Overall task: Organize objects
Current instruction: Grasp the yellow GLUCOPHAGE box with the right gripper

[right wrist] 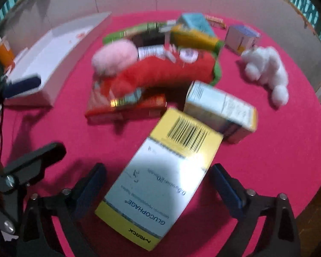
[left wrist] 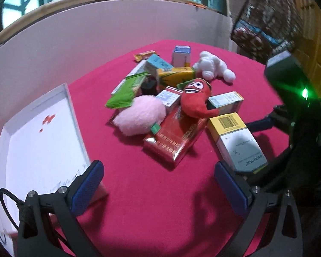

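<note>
A heap of boxes and soft toys lies on the red cloth. A yellow-and-white Glucophage box lies flat between the fingers of my right gripper, which is open, with a gap at each pad. The same box sits at the heap's near right. My left gripper is open over bare cloth, beside the white tray. A red chili plush leans on a red-gold box, with a pink fluffy plush to its left.
A white plush lies at the back right. A second yellow-edged box, a green packet and a small blue-topped carton crowd the heap. A wire basket hangs beyond the table. An orange cup stands behind the tray.
</note>
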Motion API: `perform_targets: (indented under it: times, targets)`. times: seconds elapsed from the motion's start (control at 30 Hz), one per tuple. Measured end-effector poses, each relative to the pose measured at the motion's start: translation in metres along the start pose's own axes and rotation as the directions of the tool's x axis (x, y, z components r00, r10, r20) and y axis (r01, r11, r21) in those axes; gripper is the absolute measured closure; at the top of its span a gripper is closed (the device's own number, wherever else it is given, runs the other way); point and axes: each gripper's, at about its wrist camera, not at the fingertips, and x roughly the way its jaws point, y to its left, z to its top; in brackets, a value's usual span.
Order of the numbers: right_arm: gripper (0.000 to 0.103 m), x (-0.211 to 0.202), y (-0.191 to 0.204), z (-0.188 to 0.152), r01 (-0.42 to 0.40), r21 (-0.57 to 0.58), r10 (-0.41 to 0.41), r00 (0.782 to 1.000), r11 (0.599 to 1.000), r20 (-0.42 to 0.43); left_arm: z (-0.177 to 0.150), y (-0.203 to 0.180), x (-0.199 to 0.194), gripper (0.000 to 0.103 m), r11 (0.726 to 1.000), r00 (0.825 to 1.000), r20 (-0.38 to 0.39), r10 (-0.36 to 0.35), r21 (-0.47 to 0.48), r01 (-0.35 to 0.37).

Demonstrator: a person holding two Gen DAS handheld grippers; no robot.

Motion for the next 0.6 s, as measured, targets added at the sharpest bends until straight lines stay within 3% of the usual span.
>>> perform_targets:
  times: [0.07, 0.17, 0.2, 0.37, 0.6]
  targets:
    - [0.013, -0.003, -0.003, -0.003, 0.017, -0.005, -0.017, 1.000, 1.000, 0.019, 0.005, -0.002, 0.008, 0.000, 0.999, 1.000, -0.019, -0.024, 0.023, 0.024]
    - [0.033, -0.011, -0.010, -0.011, 0.020, -0.020, -0.019, 0.998, 1.000, 0.056, 0.009, -0.005, 0.022, 0.000, 0.998, 0.998, -0.054, -0.033, 0.051, 0.035]
    - [0.036, -0.013, -0.013, -0.013, 0.011, -0.030, -0.009, 0.998, 0.999, 0.060, 0.010, -0.005, 0.025, 0.000, 0.998, 0.997, -0.064, -0.038, 0.055, 0.042]
    - [0.039, -0.022, -0.051, -0.019, -0.035, 0.039, 0.032, 0.997, 0.999, 0.072, 0.014, -0.005, 0.050, 0.000, 0.994, 0.987, -0.128, -0.095, 0.037, 0.101]
    - [0.038, -0.031, -0.092, -0.022, -0.075, 0.134, 0.061, 0.993, 0.988, 0.101, 0.028, -0.021, 0.077, 0.000, 0.989, 0.983, -0.171, -0.065, 0.123, 0.087]
